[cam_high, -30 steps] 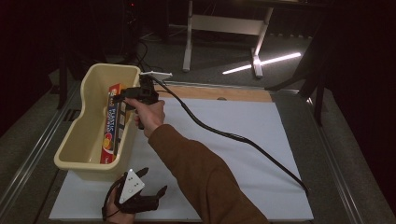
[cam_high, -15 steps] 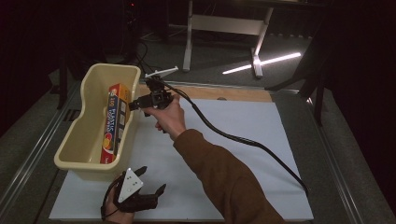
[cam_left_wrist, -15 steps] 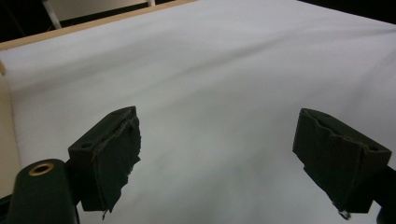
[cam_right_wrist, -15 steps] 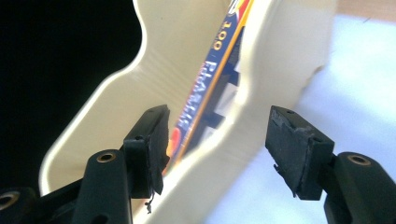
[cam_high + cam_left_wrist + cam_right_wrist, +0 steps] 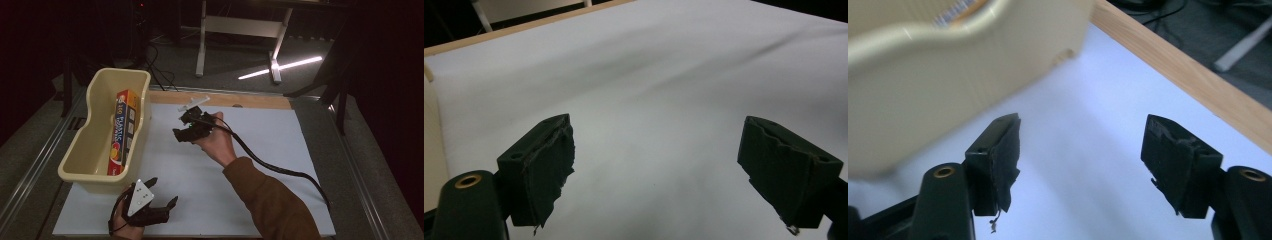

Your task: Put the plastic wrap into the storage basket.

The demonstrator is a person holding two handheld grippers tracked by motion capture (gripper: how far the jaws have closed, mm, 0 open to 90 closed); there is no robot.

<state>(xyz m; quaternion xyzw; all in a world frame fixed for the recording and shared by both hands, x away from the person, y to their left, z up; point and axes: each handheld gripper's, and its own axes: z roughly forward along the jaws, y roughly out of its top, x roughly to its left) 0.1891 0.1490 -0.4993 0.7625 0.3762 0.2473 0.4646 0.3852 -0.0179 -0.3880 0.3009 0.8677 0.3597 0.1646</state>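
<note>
A cream plastic tub stands at the left edge of the white sheet that covers the table. Inside the tub, against its right wall, a box of plastic wrap stands on its long side.

The right gripper is in the air above the sheet, just beside the tub's right wall and near the far wooden edge of the table. Its jaws are spread wide with nothing between them. In the right gripper view, the right gripper looks down at the sheet, with the tub wall close at the left.

The left gripper rests low at the near left corner of the sheet, just beside the near end of the tub. In the left gripper view, the left gripper is released too, with bare sheet between its jaws.
</note>
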